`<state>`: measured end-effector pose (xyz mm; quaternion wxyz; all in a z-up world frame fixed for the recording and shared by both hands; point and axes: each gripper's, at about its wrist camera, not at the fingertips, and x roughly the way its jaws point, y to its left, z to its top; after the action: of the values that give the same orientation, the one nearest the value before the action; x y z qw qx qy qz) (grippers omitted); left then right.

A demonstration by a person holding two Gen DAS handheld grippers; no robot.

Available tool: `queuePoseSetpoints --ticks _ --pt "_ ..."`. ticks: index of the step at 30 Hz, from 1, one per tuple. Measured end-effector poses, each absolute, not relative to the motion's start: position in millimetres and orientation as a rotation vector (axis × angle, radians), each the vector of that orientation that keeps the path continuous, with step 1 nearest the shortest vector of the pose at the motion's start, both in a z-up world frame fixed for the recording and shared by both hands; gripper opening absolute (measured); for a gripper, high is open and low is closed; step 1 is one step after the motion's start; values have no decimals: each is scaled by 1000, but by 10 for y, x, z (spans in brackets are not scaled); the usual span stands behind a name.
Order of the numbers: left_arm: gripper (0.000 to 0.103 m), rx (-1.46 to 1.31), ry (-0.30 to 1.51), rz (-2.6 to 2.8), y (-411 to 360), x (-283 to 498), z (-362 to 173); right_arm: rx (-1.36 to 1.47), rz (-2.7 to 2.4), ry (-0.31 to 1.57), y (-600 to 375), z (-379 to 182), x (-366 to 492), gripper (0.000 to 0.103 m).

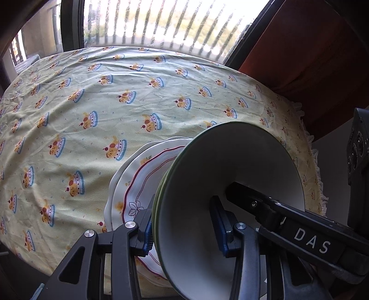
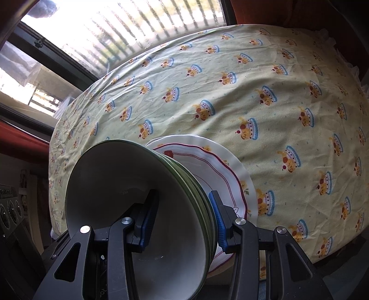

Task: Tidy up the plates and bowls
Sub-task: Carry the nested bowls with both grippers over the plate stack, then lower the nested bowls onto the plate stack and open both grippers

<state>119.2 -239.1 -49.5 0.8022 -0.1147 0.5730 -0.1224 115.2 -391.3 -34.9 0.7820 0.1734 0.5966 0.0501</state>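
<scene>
Nested green-rimmed bowls [image 1: 221,161] — tilted over stacked plates [image 1: 147,166].

Bright backlight from overexposed window [image 1: 161,23]; fisheye bends edges.

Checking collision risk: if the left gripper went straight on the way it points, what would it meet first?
Probably the plates under the bowl stack that the left gripper clamps, then the tablecloth; depth is unclear.

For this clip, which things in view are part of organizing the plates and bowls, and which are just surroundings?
Part of the job:
- stack of green-rimmed bowls, clamped on opposite rims by left gripper and right gripper
- plates under the bowls

Surroundings:
- patterned tablecloth
- window
- red curtain
</scene>
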Motion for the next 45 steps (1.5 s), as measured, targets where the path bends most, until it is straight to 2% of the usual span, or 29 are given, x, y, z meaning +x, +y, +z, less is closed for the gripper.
queuePoseSetpoints --ticks 8,22,27,33,37,41,45 --pt "41 -258 1263 -232 -2427 1222 -624 357 130 1349 -3934 -531 1210 48" --pt "43 -218 1226 -212 -2443 1273 -630 349 162 1289 -3946 -529 1279 47" --pt "47 -153 1229 -168 -2520 1206 -601 362 153 1277 -3985 -547 1194 47" --pt "58 -168 1264 -138 -2518 1119 -623 340 143 1263 -4005 -530 1107 48" --pt "65 -146 1264 -159 -2517 1092 -624 353 101 1254 -4041 -540 1018 55" --pt "71 -153 1242 -191 -2480 1080 -583 359 61 1227 -4037 -488 956 58" --pt "71 -32 1177 -188 -2483 1019 -452 305 4 1173 -3915 -328 881 61"
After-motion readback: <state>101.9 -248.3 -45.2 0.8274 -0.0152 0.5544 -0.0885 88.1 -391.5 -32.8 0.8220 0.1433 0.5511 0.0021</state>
